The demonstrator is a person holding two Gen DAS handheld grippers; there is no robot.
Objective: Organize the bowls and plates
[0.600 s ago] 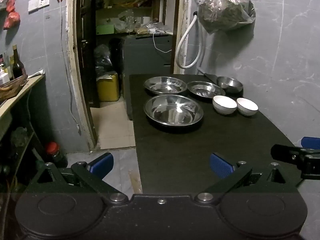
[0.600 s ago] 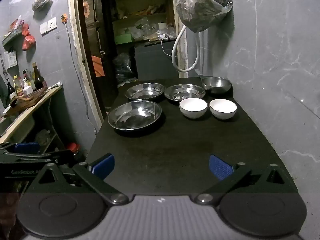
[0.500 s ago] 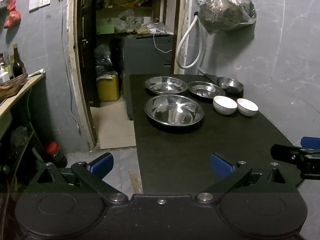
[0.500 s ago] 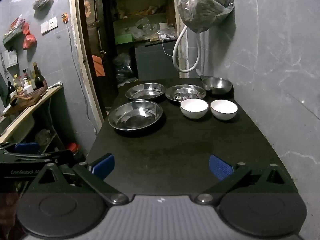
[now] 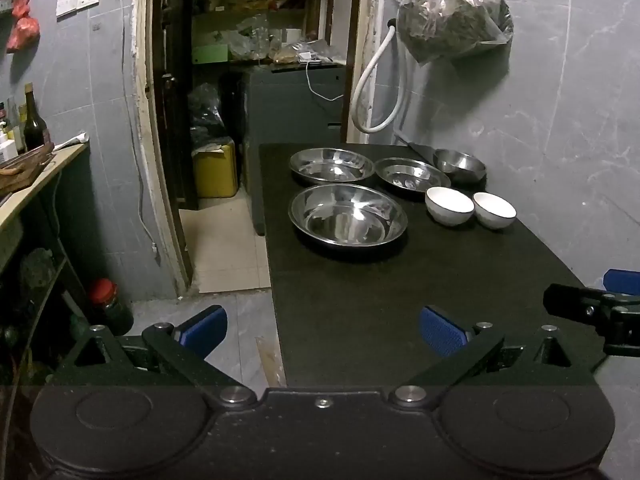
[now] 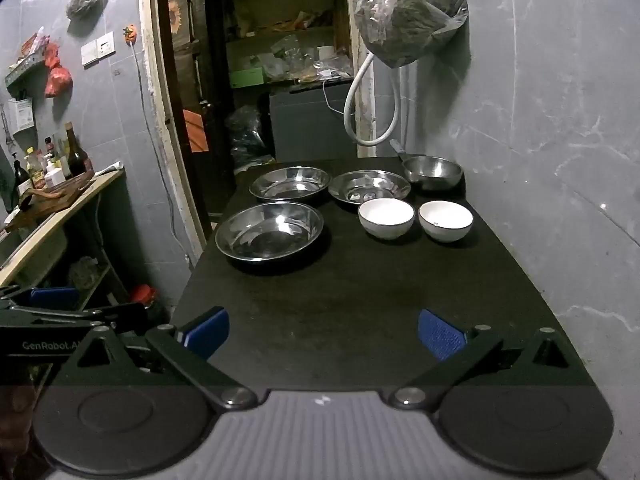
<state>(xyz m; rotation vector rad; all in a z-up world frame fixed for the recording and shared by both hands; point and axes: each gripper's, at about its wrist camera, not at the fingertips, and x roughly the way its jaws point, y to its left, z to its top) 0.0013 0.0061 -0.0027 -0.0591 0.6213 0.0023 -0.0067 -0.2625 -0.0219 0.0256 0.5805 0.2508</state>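
On the far half of a black table (image 6: pixel 360 288) stand three steel plates: a large one (image 6: pixel 269 230) nearest, one behind it (image 6: pixel 290 182), one to its right (image 6: pixel 369 187). A small steel bowl (image 6: pixel 432 173) sits at the far right. Two white bowls (image 6: pixel 386 217) (image 6: pixel 445 220) stand side by side. The large plate (image 5: pixel 347 215) and white bowls (image 5: pixel 449 205) (image 5: pixel 494 209) also show in the left wrist view. My left gripper (image 5: pixel 322 330) is open and empty over the table's near left edge. My right gripper (image 6: pixel 323 332) is open and empty above the near table.
A grey wall runs along the table's right side, with a hanging bag (image 6: pixel 408 12) and white hose (image 6: pixel 360 112). An open doorway to a storeroom lies behind the table. A wooden counter (image 6: pixel 52 216) with bottles stands at the left.
Both views have shifted very slightly. The dishes have not moved and both grippers stay open.
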